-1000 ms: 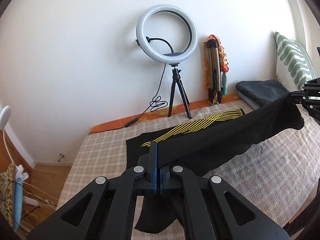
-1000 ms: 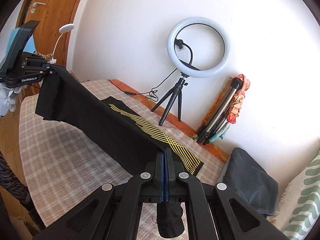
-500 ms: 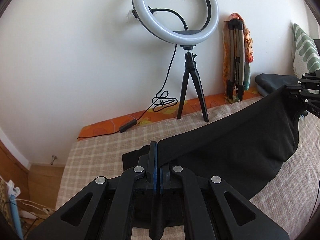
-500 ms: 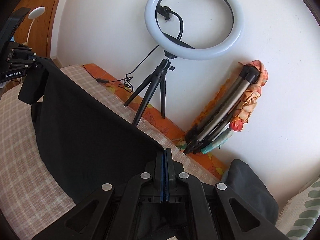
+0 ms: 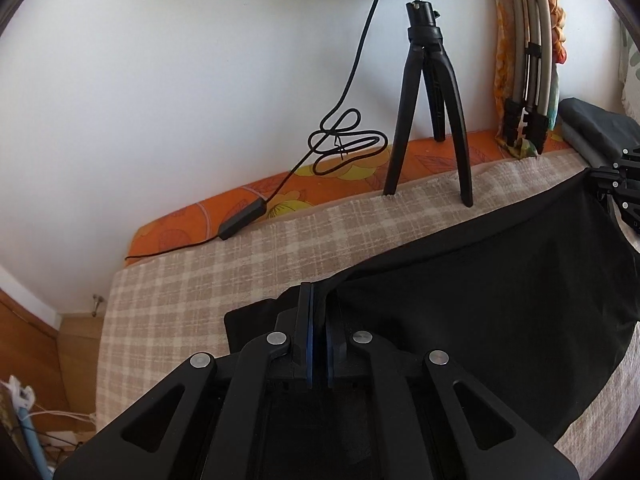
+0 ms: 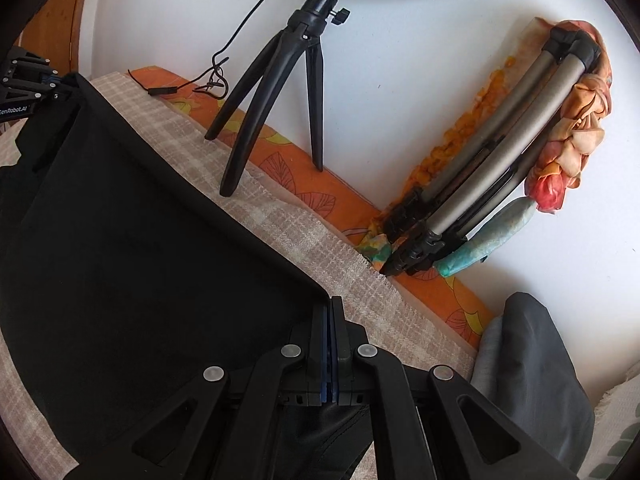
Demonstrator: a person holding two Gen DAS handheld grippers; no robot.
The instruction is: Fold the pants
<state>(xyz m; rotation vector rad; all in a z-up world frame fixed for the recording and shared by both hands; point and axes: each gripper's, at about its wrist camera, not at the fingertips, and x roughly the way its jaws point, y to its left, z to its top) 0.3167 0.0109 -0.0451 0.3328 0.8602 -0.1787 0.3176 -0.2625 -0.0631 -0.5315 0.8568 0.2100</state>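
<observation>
Two grippers and one garment make up the working items, listed here by size, with the room's fittings between them. Bed [image 5: 192, 280]: covered with a beige checked blanket, an orange floral sheet showing along the wall edge; it carries everything. Pants [image 5: 500, 300]: black, stretched as one broad panel between the grippers, the top edge taut, the lower part sagging onto the blanket, a further black layer lying flat beneath near the left gripper. Folded tripod [image 6: 500, 168]: leaning on the wall, draped in a flowered cloth. Ring light stand [image 5: 428, 92]: small black tripod on the bed's far edge, its cable coiled beside it. Dark grey bundle [image 6: 532, 368]: heaped at the bed's right end. Right gripper [image 6: 330, 312]: jaws pressed together on one corner of the pants. Left gripper [image 5: 318, 300]: jaws beginning to part, a narrow gap showing, the other corner of the fabric between the pads and apparently not yet free. Progress, as judged: the fold is carried over and nearly laid down; release, smoothing and any further fold remain. Change from a second ago: the yellow-striped section, then exposed, is now covered, and both grippers sit lower and nearer the wall.
</observation>
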